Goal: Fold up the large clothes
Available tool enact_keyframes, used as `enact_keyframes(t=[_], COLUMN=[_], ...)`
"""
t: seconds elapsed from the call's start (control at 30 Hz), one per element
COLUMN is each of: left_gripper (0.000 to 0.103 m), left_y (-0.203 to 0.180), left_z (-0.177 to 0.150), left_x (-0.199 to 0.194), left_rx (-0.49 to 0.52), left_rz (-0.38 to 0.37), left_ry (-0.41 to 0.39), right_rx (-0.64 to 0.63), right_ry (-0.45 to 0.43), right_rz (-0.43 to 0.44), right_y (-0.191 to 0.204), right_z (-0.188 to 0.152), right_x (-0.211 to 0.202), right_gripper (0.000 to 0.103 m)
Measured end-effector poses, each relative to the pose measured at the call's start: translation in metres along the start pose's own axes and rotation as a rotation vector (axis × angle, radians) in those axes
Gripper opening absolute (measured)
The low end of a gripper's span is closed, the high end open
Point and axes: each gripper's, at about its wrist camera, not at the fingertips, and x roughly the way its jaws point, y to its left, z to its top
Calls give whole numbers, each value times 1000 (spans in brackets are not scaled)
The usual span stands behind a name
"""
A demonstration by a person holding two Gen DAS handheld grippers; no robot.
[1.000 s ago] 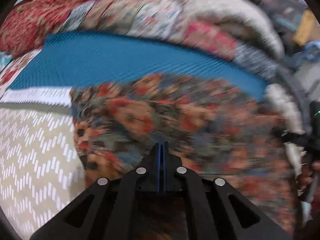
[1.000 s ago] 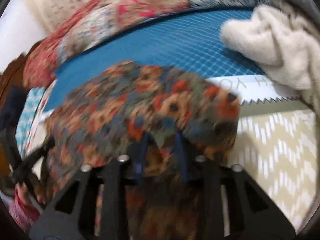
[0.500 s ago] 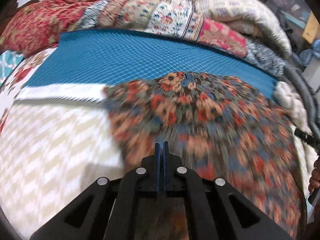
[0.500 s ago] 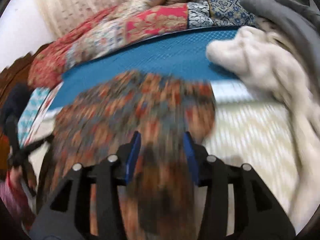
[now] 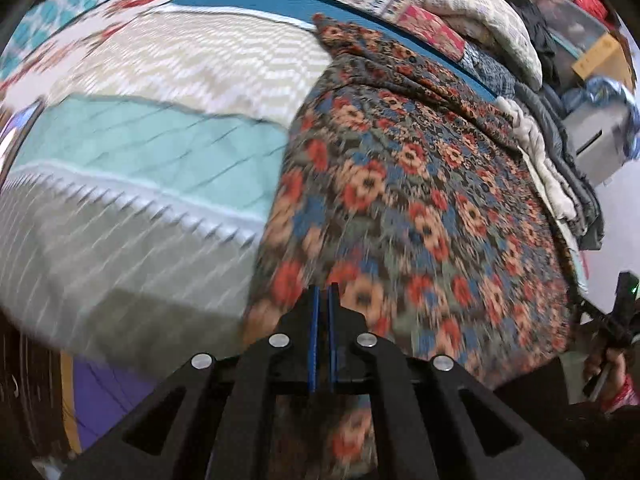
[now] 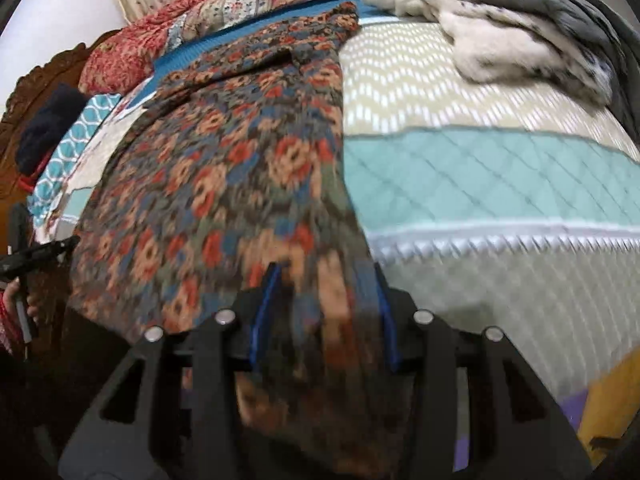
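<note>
One floral garment (image 5: 420, 184), two grippers, one bed (image 5: 160, 80). Garment lies spread along the bed, dark ground with red, orange and blue flowers, rumpled at its far end near 12 o'clock, near hem hanging over the bed edge at 6 o'clock. Left gripper (image 5: 322, 320) at 6 o'clock in its view, fingers almost pressed together with a thin slit; cloth passes under them, cannot tell whether it is pinched. Right gripper (image 6: 324, 312) at 6 o'clock in its view, fingers spread with the garment's near edge bunched between them. Bed cover striped: beige chevron band, one teal quilted band (image 6: 480, 184), grey band nearest. One white fluffy cloth (image 6: 500, 36) and one grey cloth (image 6: 580, 4) at 1 o'clock in the right view. Patchwork bolster (image 6: 240, 4) at 11 o'clock. Near parts blurred.
</note>
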Motion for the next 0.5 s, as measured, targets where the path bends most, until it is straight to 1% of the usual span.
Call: enact_keyframes(t=[0.1, 0.13, 0.2, 0.27, 0.37, 0.4, 0.5], left_gripper=[14, 14, 14, 14, 13, 13, 13], left_y=[10, 15, 22, 21, 15, 12, 12], left_z=[-9, -12, -20, -27, -40, -44, -49], left_x=[-18, -23, -29, -30, -27, -23, -13], left_rx=[-36, -58, -78, -65, -29, -12, 3], left_rz=[51, 48, 36, 42, 28, 36, 65], left_ry=[6, 3, -5, 10, 40, 53, 72], right_rx=[30, 48, 83, 100, 122, 121, 102], right_ry=[-17, -22, -24, -10, 27, 36, 49], right_rz=[-2, 10, 36, 56, 71, 75, 57], right_y=[-7, -10, -15, -18, -17, -15, -11], right_z=[-11, -14, -23, -31, -43, -46, -51], right_x=[-20, -25, -33, -34, -27, -25, -20], right_gripper=[43, 44, 57, 61, 63, 65, 66])
